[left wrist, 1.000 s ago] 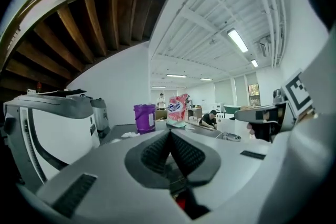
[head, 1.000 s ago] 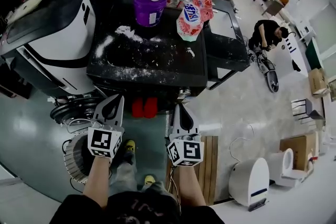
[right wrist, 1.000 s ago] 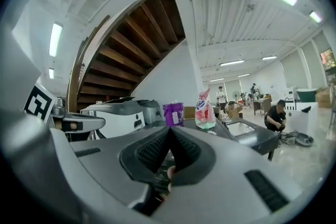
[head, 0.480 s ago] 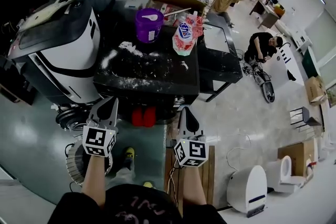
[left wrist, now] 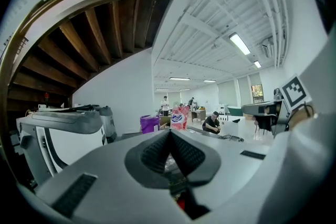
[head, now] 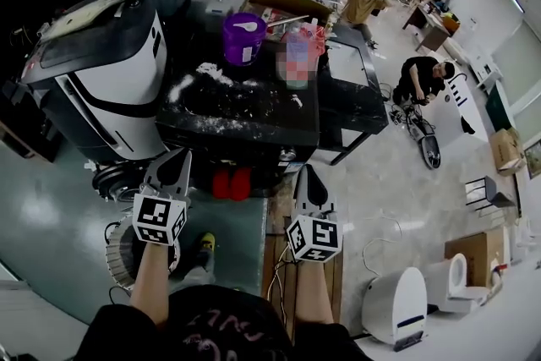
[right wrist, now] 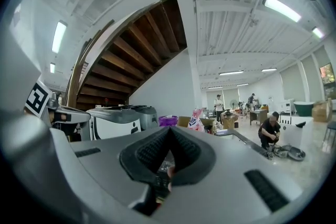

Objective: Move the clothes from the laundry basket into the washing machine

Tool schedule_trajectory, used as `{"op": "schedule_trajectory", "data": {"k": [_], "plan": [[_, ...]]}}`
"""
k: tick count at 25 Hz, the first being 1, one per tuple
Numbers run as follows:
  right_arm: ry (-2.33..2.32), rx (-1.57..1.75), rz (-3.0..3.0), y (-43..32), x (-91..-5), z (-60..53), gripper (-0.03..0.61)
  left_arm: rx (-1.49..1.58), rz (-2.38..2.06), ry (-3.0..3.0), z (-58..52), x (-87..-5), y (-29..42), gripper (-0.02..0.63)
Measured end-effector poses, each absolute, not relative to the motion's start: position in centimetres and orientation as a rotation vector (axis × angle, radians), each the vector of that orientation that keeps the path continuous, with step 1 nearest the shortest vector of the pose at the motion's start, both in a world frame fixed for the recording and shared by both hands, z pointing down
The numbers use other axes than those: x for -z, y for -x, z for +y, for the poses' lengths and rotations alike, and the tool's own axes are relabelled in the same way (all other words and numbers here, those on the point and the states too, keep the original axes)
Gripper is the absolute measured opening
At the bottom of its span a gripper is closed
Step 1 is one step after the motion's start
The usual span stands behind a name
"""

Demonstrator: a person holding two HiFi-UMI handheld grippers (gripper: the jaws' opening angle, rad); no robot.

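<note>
A white washing machine [head: 101, 76] with a dark lid stands just beside the left edge of a black-topped desk [head: 254, 127]. On the floor in front of the machine, below the person's left forearm, is the round, ribbed laundry basket [head: 118, 256]. The arm and the marker cube cover most of its inside, so I cannot tell what clothes lie in it.

White powder [head: 196, 79] is spilled over the left part of the desk top, thickest toward the far left corner. A purple tub [head: 244, 40] stands at the far edge of the desk, with a pink-and-white bag [left wrist: 179, 118] upright just beside it, nearer the far right corner. Two red things [head: 230, 182] show under the near edge of the desk; what they are is unclear.

The left gripper [head: 182, 157] is held in the air just off the near edge of the desk, pointing toward it, its jaws pressed together with nothing between them. The right gripper [head: 307, 173] hovers alongside, well apart from the left, also at the near edge, jaws likewise closed and empty
</note>
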State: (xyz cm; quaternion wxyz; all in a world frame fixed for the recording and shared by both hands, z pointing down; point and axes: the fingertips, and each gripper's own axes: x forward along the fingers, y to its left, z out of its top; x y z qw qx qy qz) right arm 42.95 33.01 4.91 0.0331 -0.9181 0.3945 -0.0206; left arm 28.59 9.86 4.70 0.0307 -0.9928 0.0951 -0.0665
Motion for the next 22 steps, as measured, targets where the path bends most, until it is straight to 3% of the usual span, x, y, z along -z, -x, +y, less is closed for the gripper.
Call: {"op": "schedule_trajectory", "data": {"k": [22], "plan": [[2.841,0.027,1.240,-41.7,-3.6,34.2,0.003,0.130,0.317,3.036,10.4,-1.9,-26.7,0.011]]}}
